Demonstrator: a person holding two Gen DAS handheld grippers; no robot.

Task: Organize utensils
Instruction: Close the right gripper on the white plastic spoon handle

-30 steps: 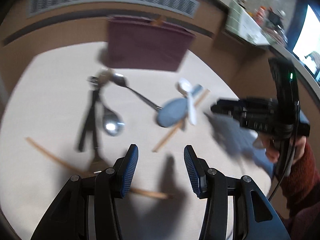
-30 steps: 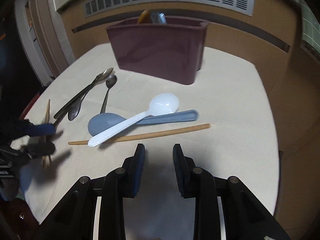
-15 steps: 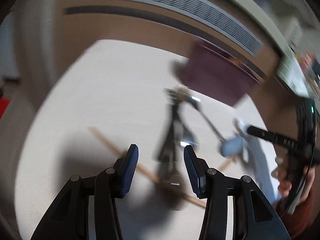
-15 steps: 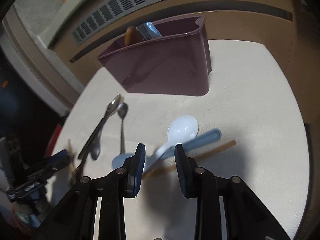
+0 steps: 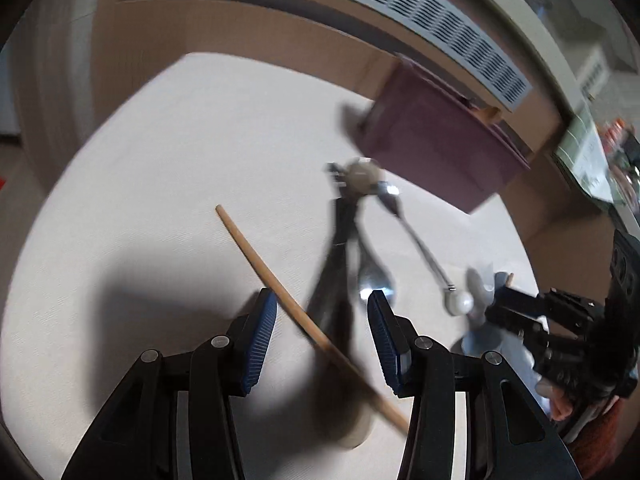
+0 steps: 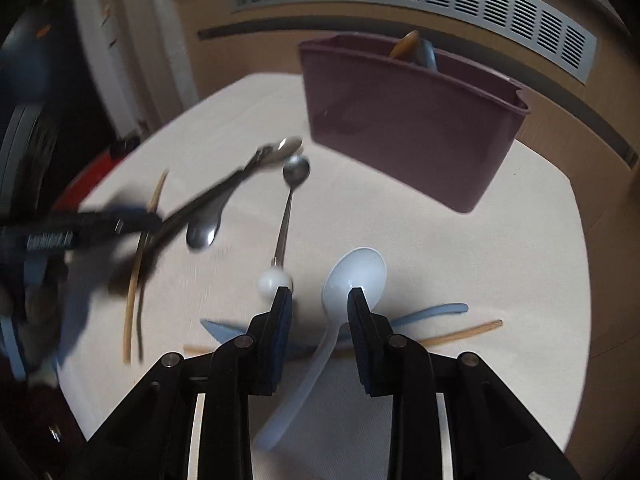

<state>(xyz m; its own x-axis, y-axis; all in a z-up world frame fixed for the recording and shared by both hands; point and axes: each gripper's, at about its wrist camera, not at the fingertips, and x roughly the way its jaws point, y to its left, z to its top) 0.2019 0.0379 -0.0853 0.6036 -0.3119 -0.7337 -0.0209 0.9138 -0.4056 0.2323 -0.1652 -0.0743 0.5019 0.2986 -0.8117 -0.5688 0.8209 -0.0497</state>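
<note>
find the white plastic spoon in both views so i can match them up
Left wrist view: the white spoon shows only partly at the far right, blurred, in front of the right gripper.
Right wrist view: the spoon lies bottom centre, its bowl just ahead of the open fingers, its handle running back between them.
Shared landmark: the maroon bin at the table's far side.

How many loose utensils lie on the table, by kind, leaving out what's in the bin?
Wooden chopsticks: 2
Plastic spoons, white and blue: 2
Metal spoons: 3
Total: 7 that can be made out despite the blur
</note>
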